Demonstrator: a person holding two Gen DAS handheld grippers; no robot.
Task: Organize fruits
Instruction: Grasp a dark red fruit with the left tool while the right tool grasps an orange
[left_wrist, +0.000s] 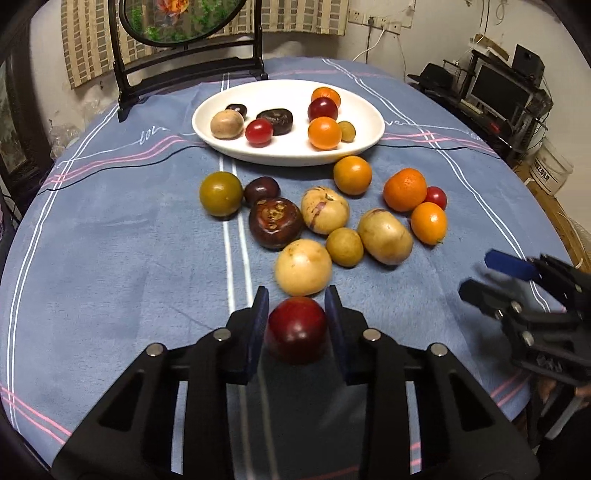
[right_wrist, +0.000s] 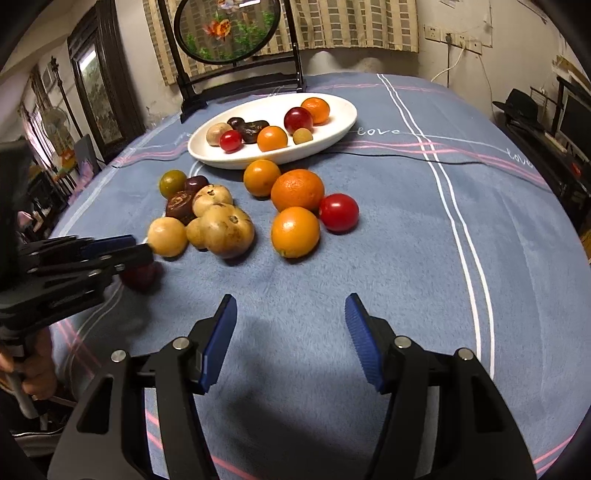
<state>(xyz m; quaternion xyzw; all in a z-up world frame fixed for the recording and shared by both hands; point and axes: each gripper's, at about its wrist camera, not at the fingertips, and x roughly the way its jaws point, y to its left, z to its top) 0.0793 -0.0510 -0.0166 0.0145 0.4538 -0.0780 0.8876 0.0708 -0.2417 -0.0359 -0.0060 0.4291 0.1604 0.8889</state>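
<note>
My left gripper (left_wrist: 296, 297) is shut on a dark red plum (left_wrist: 296, 329) near the table's front; both blue pads press its sides. In the right wrist view the same gripper (right_wrist: 146, 245) covers most of that plum (right_wrist: 142, 277). Beyond it lies a cluster of loose fruit: tan round fruits (left_wrist: 303, 266), a dark brown one (left_wrist: 275, 221), a green one (left_wrist: 221, 193), oranges (left_wrist: 405, 189) and a small red tomato (left_wrist: 436, 197). A white oval plate (left_wrist: 221, 146) at the back holds several fruits. My right gripper (right_wrist: 290, 314) stands open over bare cloth, nothing between its pads.
The round table wears a blue cloth with white and pink stripes (right_wrist: 458, 236). A black-framed round screen (right_wrist: 229, 33) stands behind the plate. A person's hand (right_wrist: 37, 373) holds the left gripper's handle. Shelves with a monitor (left_wrist: 498, 92) stand at the right.
</note>
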